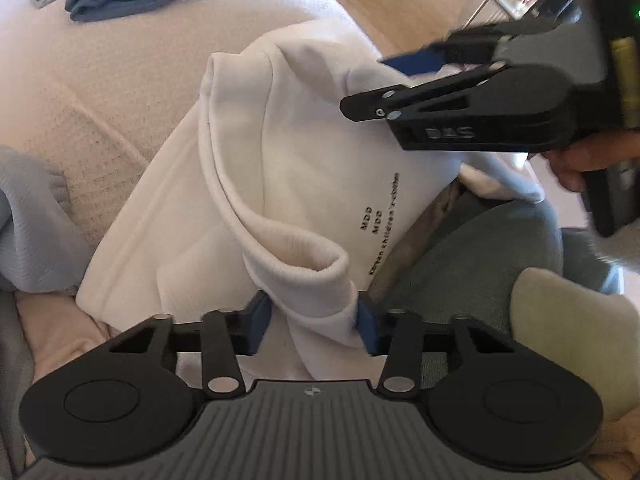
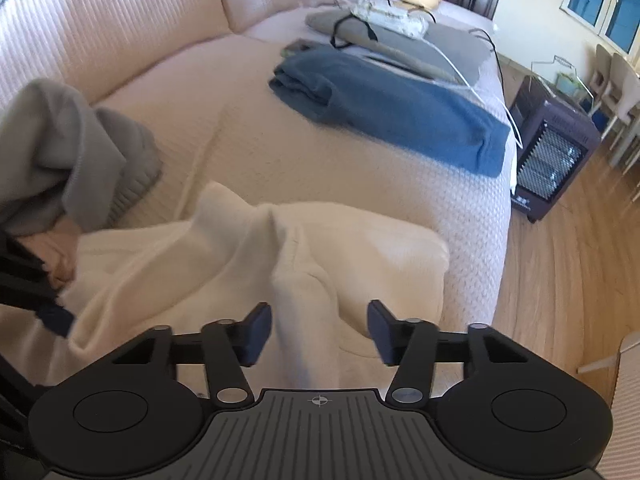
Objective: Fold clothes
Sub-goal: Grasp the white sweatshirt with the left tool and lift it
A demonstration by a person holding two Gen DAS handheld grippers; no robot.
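Note:
A white sweatshirt point(image 1: 304, 152) with small black lettering lies rumpled on the cream bed cover point(image 1: 100, 60). My left gripper point(image 1: 313, 326) is shut on its rolled sleeve cuff, which is pinched between the blue pads. In the right wrist view the same sweatshirt point(image 2: 360, 256) spreads below my right gripper point(image 2: 319, 332). That gripper's jaws straddle a raised fold; the right pad stands clear of the cloth, so it is open. The left wrist view shows the right gripper point(image 1: 384, 80) over the garment's far edge, held by a hand point(image 1: 580, 160).
A folded blue garment point(image 2: 400, 108) lies further back on the bed, with grey cloth and cables point(image 2: 384, 36) behind it. A grey garment point(image 2: 68, 152) is heaped at the left. A dark heater point(image 2: 552, 152) stands on the wooden floor point(image 2: 560, 300) to the right.

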